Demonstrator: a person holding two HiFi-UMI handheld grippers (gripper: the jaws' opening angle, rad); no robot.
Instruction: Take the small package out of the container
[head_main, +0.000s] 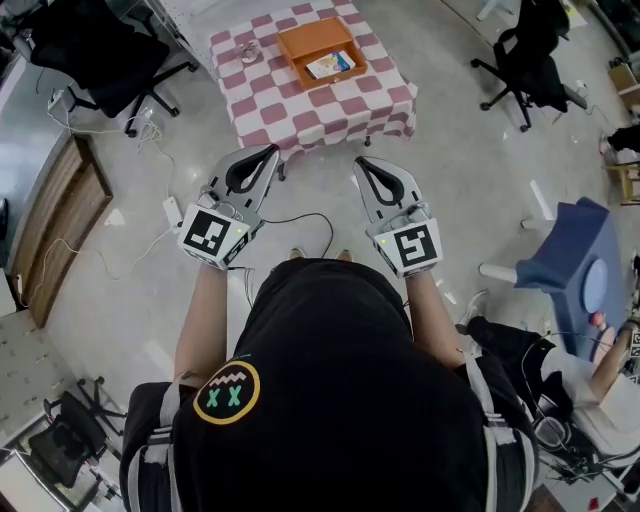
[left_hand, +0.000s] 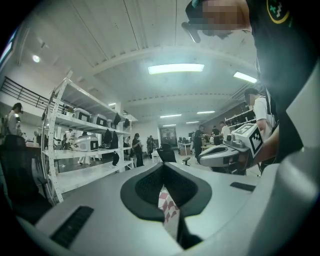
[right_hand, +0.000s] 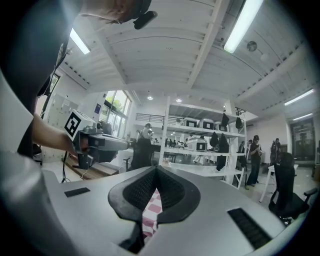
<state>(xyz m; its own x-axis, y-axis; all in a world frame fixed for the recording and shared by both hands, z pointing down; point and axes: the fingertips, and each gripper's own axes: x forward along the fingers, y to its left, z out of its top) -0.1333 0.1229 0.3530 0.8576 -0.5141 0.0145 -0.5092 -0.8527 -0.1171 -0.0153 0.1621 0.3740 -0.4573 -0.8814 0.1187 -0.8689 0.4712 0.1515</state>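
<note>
An orange open container (head_main: 322, 52) stands on a table with a red-and-white checked cloth (head_main: 330, 105), well ahead of me. Inside it lies the small package (head_main: 330, 66), pale with blue print. My left gripper (head_main: 272, 150) and right gripper (head_main: 358, 160) are held side by side in the air, short of the table's near edge, both pointing toward it. Each has its jaws together with nothing between them. In the left gripper view the left gripper (left_hand: 162, 164) shows only a sliver of checked cloth (left_hand: 169, 210) below its tips; the right gripper (right_hand: 156, 167) shows the same.
A small round object (head_main: 247, 52) sits on the cloth left of the container. Black office chairs (head_main: 110, 60) (head_main: 530, 60) flank the table, a blue chair (head_main: 575, 265) stands at the right, and a wooden panel (head_main: 60, 225) and cables lie at the left. Shelving (left_hand: 85, 145) and people stand beyond.
</note>
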